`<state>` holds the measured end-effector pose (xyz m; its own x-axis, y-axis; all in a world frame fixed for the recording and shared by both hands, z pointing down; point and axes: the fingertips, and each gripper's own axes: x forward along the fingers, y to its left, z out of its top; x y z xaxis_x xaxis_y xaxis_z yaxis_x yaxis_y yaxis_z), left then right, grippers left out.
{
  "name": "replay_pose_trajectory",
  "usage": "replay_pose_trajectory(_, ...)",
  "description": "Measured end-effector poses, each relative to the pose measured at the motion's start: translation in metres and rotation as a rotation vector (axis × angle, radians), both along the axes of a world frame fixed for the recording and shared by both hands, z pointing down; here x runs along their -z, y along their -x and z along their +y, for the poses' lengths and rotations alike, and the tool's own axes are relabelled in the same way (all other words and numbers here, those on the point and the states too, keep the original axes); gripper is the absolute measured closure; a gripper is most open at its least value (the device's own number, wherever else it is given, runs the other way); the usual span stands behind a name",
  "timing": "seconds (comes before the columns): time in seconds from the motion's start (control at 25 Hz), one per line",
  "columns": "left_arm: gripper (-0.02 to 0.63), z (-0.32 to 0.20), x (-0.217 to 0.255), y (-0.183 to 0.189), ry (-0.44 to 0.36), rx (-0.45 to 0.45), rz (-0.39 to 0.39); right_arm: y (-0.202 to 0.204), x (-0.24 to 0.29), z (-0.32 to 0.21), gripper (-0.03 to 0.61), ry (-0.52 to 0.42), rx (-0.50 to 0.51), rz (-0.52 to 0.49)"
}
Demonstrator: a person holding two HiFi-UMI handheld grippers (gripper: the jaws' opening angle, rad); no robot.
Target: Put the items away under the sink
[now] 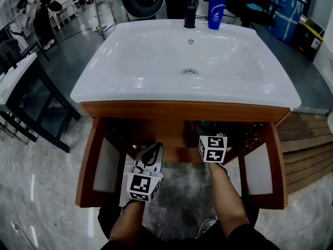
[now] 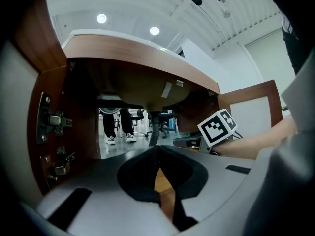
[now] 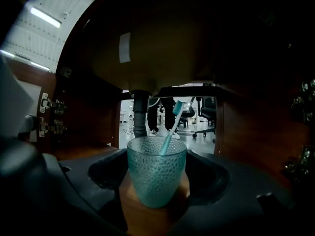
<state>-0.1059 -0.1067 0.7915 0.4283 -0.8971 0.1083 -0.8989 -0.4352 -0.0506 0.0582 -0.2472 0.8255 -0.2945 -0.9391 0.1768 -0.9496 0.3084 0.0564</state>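
A teal dimpled cup [image 3: 156,176] with a teal toothbrush [image 3: 170,127] in it stands upright on the wooden cabinet floor [image 3: 147,218] under the sink. My right gripper [image 3: 156,167] is shut on the cup, one jaw at each side. In the head view only the right gripper's marker cube [image 1: 213,148] shows, and its jaws are hidden under the white sink [image 1: 156,51]. My left gripper [image 1: 150,158] hangs shut and empty at the cabinet opening, left of the right one. In its own view the left gripper [image 2: 158,151] has its tips together over bare wood.
A blue bottle [image 1: 216,7] stands by the black faucet [image 1: 190,9] on the sink's back edge. Both cabinet doors [image 1: 99,165] [image 1: 271,168] stand open. The drain pipe [image 3: 140,114] drops behind the cup. Door hinges [image 2: 49,122] line the left wall. Through the open back I see legs and chairs.
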Motion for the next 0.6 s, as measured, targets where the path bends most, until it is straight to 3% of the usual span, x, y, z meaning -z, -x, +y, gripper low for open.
replay_pose_trajectory(0.32, 0.594, -0.006, 0.001, 0.007, 0.015, 0.01, 0.007, 0.001, 0.006, 0.018, 0.184, -0.015, 0.046, 0.0)
replay_pose_trajectory(0.6, 0.594, -0.006, 0.013, 0.011, 0.004, 0.012, 0.011, -0.005, 0.041, 0.073, 0.184, -0.043, 0.055, -0.021)
